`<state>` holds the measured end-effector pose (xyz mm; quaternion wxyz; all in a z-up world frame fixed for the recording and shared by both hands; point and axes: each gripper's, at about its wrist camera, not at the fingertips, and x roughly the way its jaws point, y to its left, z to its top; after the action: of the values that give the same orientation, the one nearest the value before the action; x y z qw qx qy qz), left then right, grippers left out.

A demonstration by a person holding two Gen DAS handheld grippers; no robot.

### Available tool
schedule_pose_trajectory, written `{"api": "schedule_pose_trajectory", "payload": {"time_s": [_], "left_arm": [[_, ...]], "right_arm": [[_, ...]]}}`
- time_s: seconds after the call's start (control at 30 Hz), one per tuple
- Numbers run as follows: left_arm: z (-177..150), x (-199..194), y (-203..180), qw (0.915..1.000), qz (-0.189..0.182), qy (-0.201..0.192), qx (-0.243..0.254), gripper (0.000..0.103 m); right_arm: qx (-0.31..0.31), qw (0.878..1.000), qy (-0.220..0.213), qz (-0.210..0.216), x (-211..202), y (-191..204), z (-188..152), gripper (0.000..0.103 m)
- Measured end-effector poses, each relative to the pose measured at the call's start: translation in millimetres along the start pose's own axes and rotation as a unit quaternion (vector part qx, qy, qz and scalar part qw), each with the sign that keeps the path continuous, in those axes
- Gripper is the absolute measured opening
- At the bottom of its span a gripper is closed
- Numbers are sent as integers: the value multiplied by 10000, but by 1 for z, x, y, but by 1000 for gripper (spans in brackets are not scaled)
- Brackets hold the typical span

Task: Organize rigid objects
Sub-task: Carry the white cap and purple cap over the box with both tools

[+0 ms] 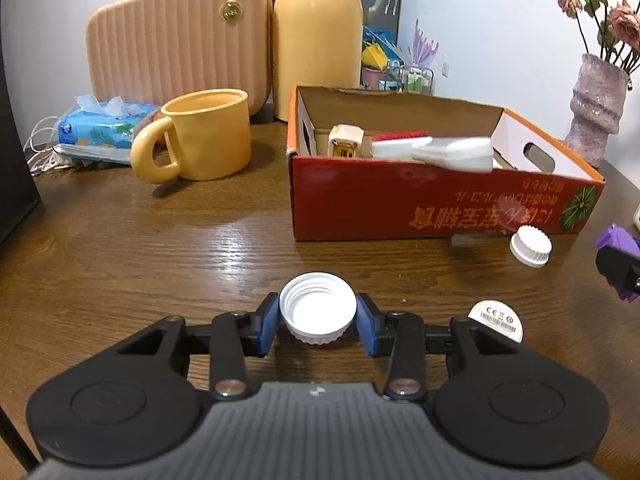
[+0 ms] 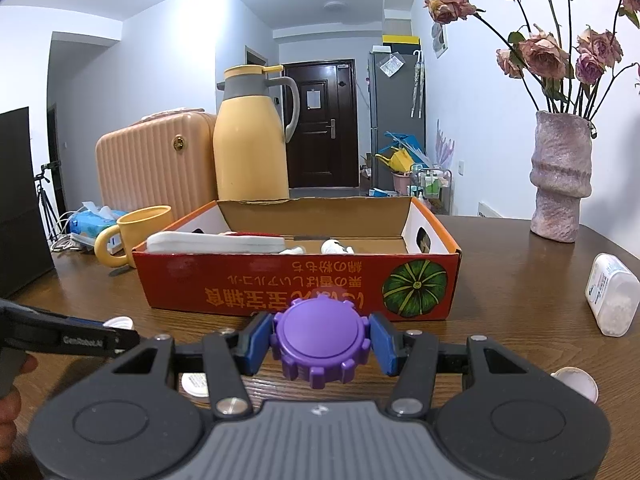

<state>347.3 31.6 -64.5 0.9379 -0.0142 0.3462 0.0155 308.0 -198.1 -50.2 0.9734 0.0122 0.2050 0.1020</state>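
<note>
Left tongs (image 1: 318, 322) clenched on white cap (image 1: 318, 308), open side up, low over tabletop (image 1: 160, 248) — right tongs (image 2: 319, 346) grip purple lid (image 2: 320, 344) w/ red box (image 2: 296, 284) just ahead, prob. both caps' destination.

A white screw cap (image 1: 318, 312) sits open side up – threads showing – pinched between blue pads just above the wooden table. A purple ribbed lid (image 2: 320, 346), flat top up, is clamped likewise in front of the red cardboard box (image 2: 296, 284), which holds white items. Another white ribbed cap (image 1: 531, 246) lies tilted beside the box.
</note>
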Motion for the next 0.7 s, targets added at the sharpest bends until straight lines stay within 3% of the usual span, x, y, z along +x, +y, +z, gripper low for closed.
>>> {"api": "schedule_pose_trajectory", "payload": {"time_s": [0.7], "left_arm": [[28,-57,15,9957,-24,-851,-374,41]], "right_arm": [[32,9998,-187,-41,4,-1,20,52]]}}
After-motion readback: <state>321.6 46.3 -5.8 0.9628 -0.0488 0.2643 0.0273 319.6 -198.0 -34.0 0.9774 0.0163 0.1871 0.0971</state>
